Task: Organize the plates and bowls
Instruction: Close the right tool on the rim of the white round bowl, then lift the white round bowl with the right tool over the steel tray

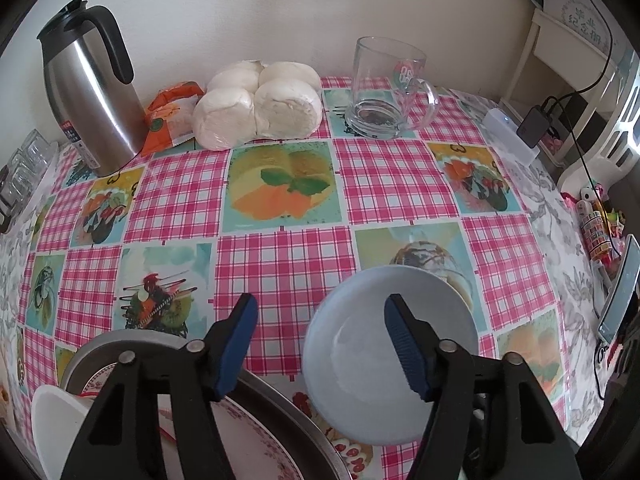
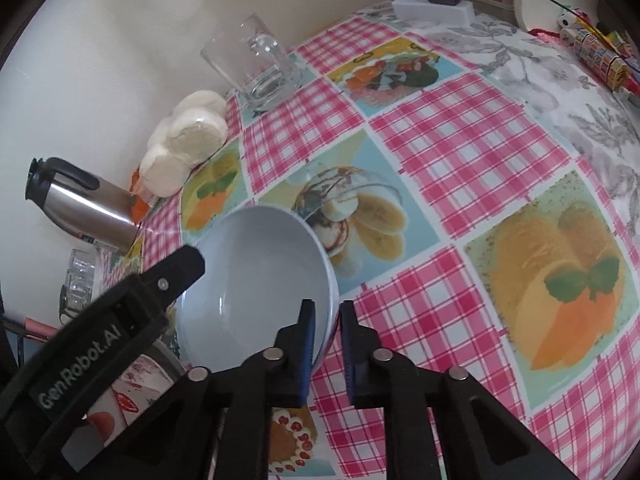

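gripping: right gripper (image 2: 325, 322) pinched onto near rim of pale blue bowl (image 2: 256, 280), one blue pad inside the wall, the other outside
bowl place: tilted on the pink checked tablecloth (image 2: 460, 152), just beside the metal tray (image 1: 280, 400), over the printed dessert panel
left gripper (image 1: 320, 322): jaws spread, nothing pressed between the pads; right fingertip (image 1: 400, 332) over the bowl's hollow, left fingertip (image 1: 240, 332) above bare cloth and tray edge; contact with the bowl cannot be told
tray load: flowered plate (image 1: 256, 440) lying in it, white bowl (image 1: 56, 420) at its left edge
back row by wall: steel thermos jug (image 1: 88, 96) at left, orange packet (image 1: 170, 114) next to it, wrapped white buns (image 1: 260, 108) touching the packet, empty glass mug (image 1: 384, 88) further right
right edge: white charger box (image 1: 510, 136) with black plug, phone (image 1: 620, 292) leaning, small toys behind
far left: clear glasses (image 1: 28, 168), blurred
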`<state>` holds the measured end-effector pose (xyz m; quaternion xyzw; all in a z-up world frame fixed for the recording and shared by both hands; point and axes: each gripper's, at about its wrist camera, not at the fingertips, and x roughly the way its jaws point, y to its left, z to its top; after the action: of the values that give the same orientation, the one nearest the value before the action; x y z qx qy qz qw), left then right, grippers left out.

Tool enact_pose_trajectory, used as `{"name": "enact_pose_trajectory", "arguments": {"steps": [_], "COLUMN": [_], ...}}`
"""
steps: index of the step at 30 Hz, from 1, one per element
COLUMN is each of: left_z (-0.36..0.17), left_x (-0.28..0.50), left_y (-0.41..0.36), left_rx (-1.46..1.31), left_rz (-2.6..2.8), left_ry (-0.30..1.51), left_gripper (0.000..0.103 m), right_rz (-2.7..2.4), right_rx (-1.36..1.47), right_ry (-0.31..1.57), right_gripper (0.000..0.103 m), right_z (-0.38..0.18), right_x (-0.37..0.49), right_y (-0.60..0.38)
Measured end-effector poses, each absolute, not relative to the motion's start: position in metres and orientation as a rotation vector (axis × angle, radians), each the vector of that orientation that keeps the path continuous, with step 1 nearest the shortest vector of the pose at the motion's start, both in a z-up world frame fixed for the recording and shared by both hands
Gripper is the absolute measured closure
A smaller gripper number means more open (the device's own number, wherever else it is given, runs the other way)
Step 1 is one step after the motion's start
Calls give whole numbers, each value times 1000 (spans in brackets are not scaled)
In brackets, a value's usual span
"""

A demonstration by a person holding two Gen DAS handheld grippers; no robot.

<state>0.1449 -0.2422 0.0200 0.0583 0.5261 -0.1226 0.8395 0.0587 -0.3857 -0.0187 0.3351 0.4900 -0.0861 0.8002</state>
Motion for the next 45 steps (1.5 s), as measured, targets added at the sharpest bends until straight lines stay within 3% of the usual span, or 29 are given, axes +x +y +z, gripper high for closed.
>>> {"name": "enact_pose_trajectory", "arguments": {"steps": [12, 21, 33, 45], "left_z": [13, -1, -9, -6], "left_x": [142, 137, 136, 135], "left_y": [-252, -264, -269, -268], "left_rx": [186, 225, 238, 201], "left_rz": [-278, -317, -350, -377], "left_ry": [1127, 1160, 1171, 1178], "left_gripper": [43, 66, 84, 86], "right_rz": [-204, -203, -203, -184], "right_rx": [795, 804, 842, 888], "right_ry": [1057, 1066, 1066, 1077], "right_gripper": [90, 90, 90, 89], "right_z": [-29, -32, -38, -41], "right_x": [49, 49, 46, 44], "right_y": [-407, -408, -411, -410]}}
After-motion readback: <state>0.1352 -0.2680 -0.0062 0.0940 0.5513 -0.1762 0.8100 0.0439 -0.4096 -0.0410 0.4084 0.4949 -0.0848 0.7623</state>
